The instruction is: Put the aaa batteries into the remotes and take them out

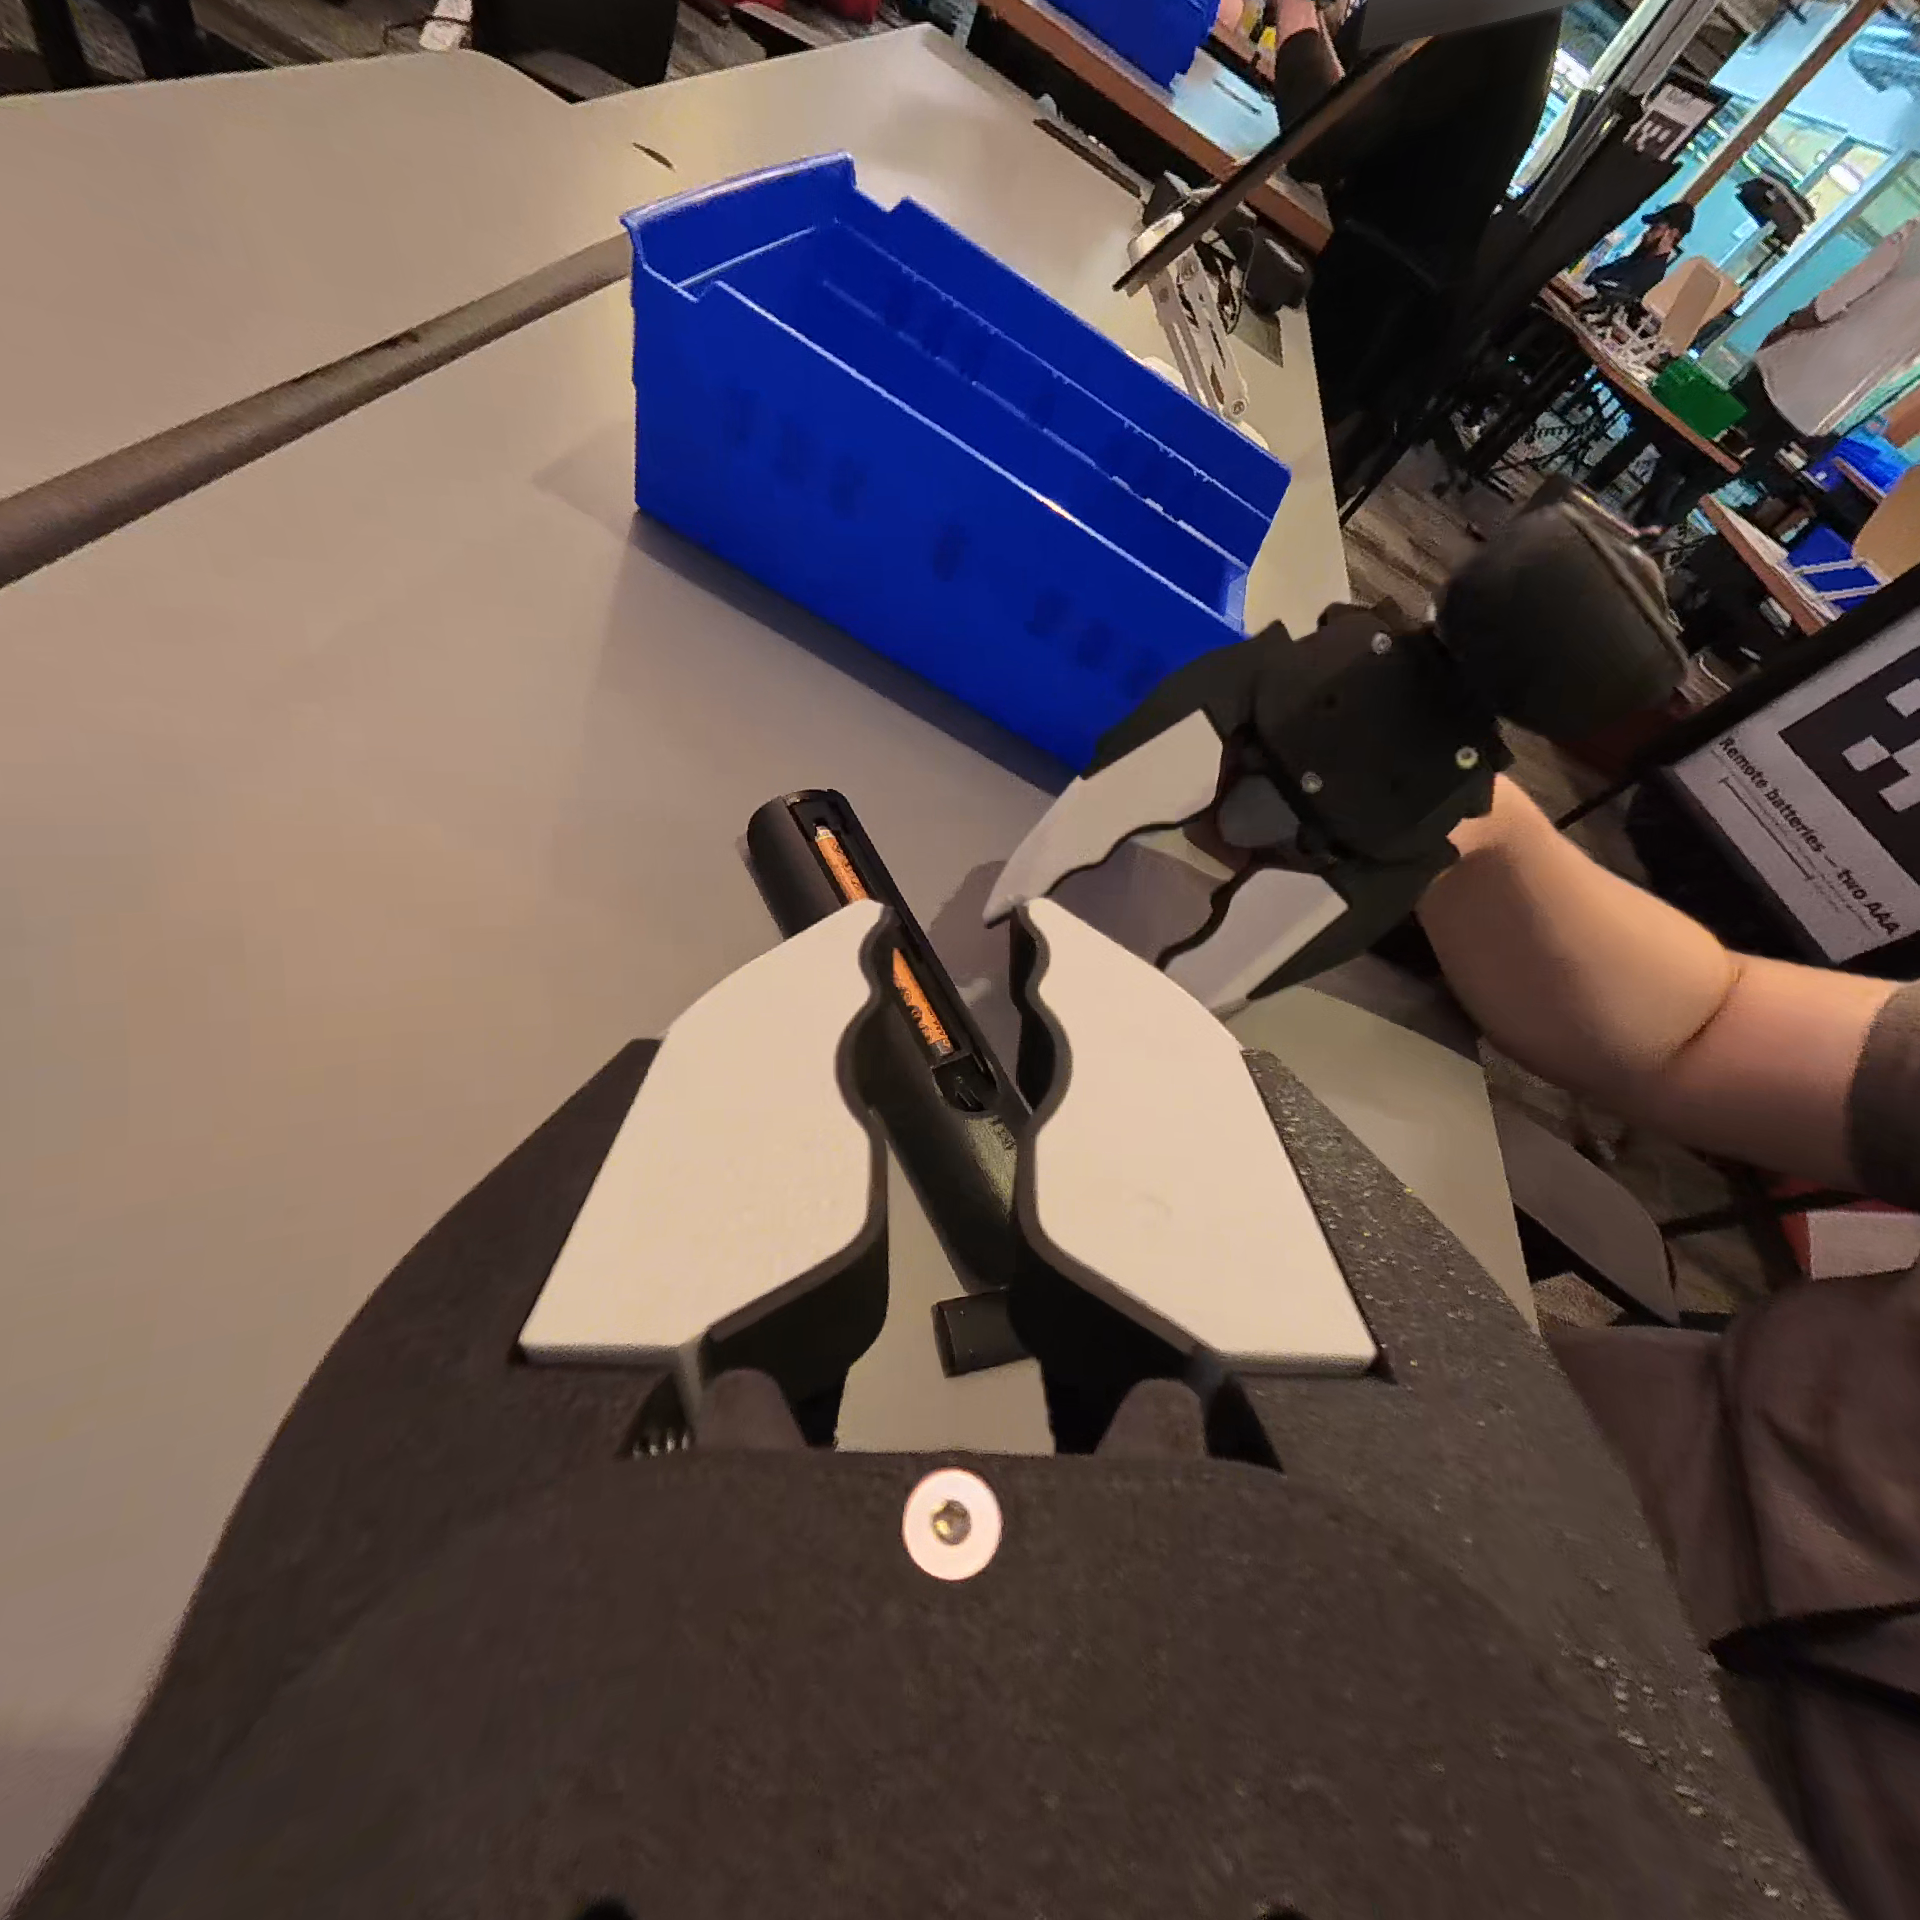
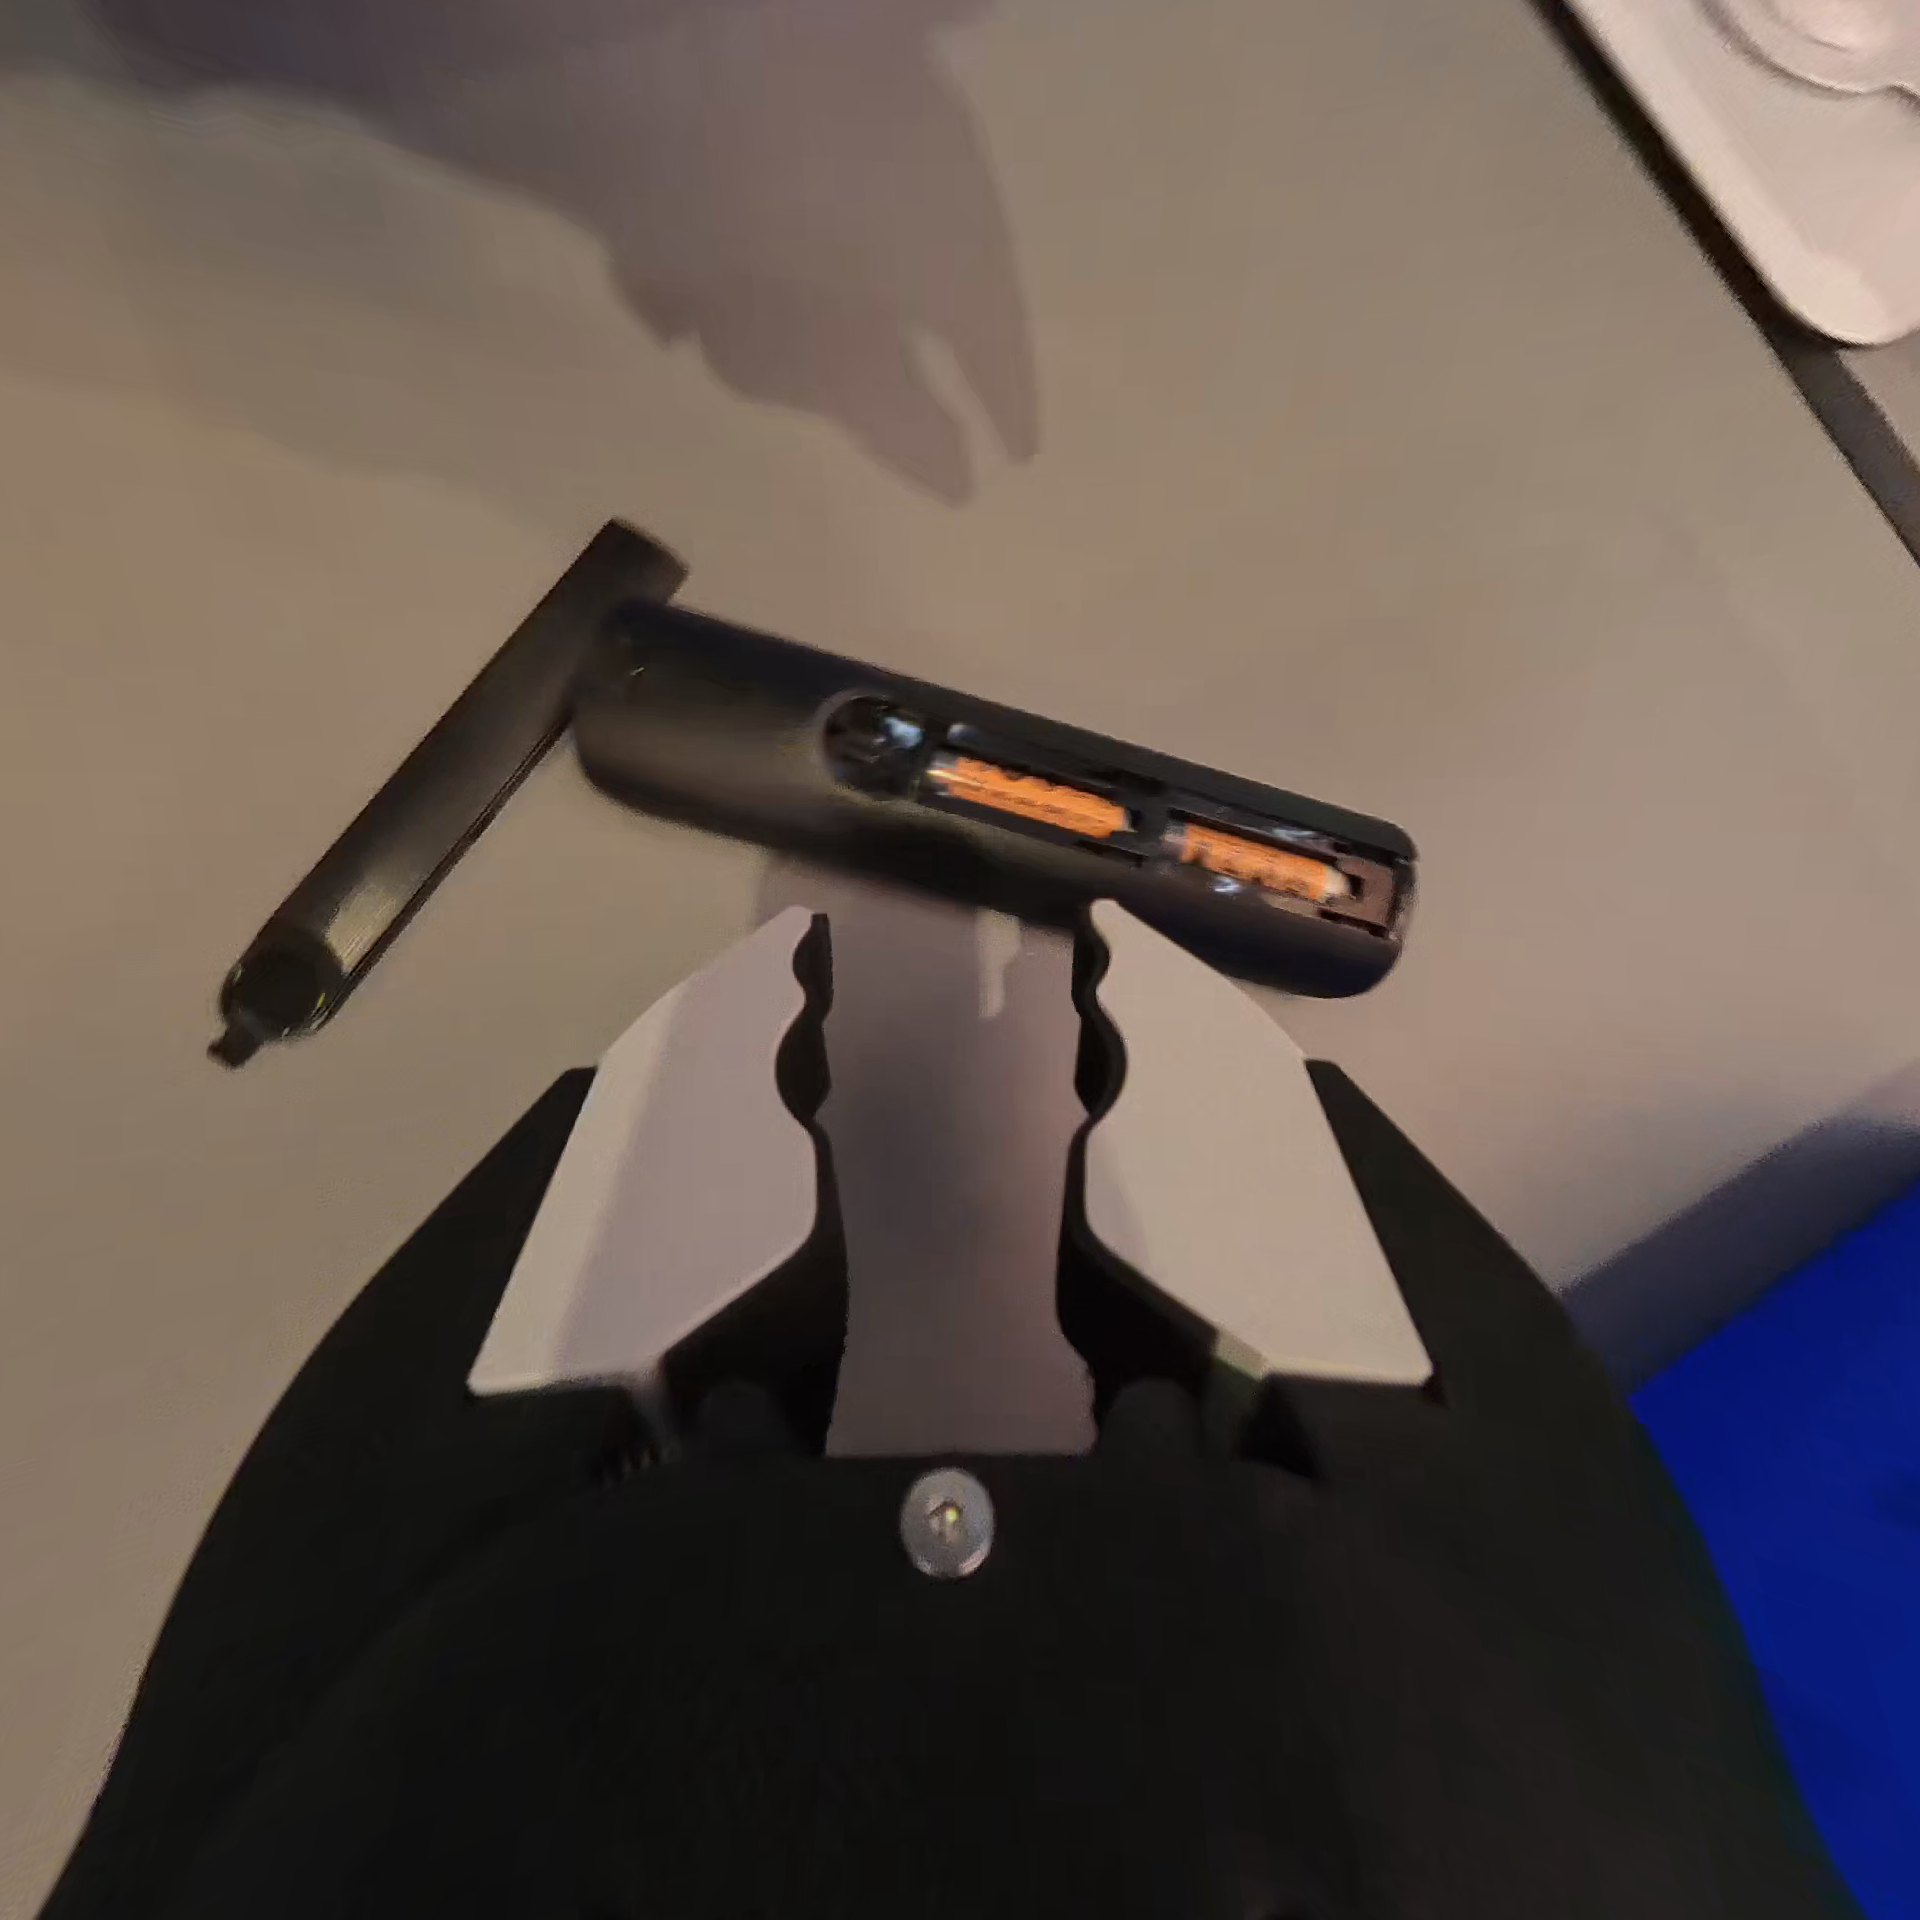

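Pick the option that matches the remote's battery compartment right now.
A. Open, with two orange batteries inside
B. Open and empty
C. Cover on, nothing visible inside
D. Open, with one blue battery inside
A. In the right wrist view the black remote lies with its compartment uncovered, and two orange batteries sit end to end in it; the detached cover lies on the table beside the remote's other end.

- Left wrist view is bright and even, pretty sharp mid-frame; the grey table [image 1: 312, 831] and blue bin [image 1: 914, 499] bend hard toward the edges (classic fisheye).
- A small glare spot sits on the bin's side, with soft shadow at its base.
- Right wrist view is dimmer and smeared: the black remote [image 2: 997, 810] and its orange batteries [image 2: 1029, 810] look blurry.
- Shadows spread across the table up top there.
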The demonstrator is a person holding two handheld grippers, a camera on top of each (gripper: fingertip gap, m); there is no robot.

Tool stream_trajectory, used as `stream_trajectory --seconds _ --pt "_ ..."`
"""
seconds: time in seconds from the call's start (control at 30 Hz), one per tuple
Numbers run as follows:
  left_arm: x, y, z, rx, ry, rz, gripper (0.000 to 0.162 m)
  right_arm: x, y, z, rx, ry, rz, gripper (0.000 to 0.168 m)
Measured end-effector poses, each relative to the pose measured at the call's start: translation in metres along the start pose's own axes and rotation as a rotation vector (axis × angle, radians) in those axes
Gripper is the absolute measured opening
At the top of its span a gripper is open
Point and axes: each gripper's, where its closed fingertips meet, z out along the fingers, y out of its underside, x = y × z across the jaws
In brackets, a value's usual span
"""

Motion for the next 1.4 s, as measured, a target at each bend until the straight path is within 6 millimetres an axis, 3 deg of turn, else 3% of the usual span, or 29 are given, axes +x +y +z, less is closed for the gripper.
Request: stream_trajectory --seconds 0.13,0.27,0.4,0.57,0.77,0.87,1.0,1.13,1.23,1.33,1.4 --pt "-0.006 0.000 -0.005 0.005 -0.016 -0.007 0.025 -0.002 -0.007 0.009 -0.058 0.028 -0.251 0.057" --pt "-0.004 -0.011 -0.015 0.052 -0.018 -0.024 0.026 -0.021 -0.014 0.025 -0.071 -0.186 -0.413 0.065" --pt "-0.001 -0.028 -0.035 0.113 -0.042 0.000 0.027 -0.022 -0.015 0.040 -0.185 -0.313 -0.551 0.070" --pt "-0.003 -0.046 -0.065 0.190 -0.061 -0.006 0.028 -0.018 -0.014 0.053 -0.253 -0.484 -0.496 0.063" --pt "-0.004 -0.063 -0.095 0.285 -0.080 -0.012 0.028 -0.003 -0.038 0.071 -0.196 -0.429 -0.356 0.050" --pt "-0.008 -0.065 -0.101 0.311 -0.093 -0.029 0.029 0.007 -0.052 0.069 -0.120 -0.377 -0.277 0.049" --pt "-0.014 -0.060 -0.093 0.304 -0.097 -0.031 0.049 0.021 -0.081 0.049 0.061 -0.324 -0.086 0.049" --pt "-0.015 -0.046 -0.064 0.262 -0.069 0.012 0.065 0.029 -0.102 0.025 0.272 -0.333 0.095 0.049" --pt "-0.002 -0.032 -0.040 0.185 -0.022 -0.045 0.065 0.037 -0.103 0.014 0.377 -0.315 0.184 0.049" --pt "0.026 -0.032 -0.021 0.183 0.062 -0.042 0.062 0.039 -0.100 0.004 0.461 -0.328 0.241 0.049" --pt "0.018 -0.019 -0.010 0.094 -0.036 0.089 0.069 0.032 -0.099 -0.002 0.500 -0.385 0.254 0.049"
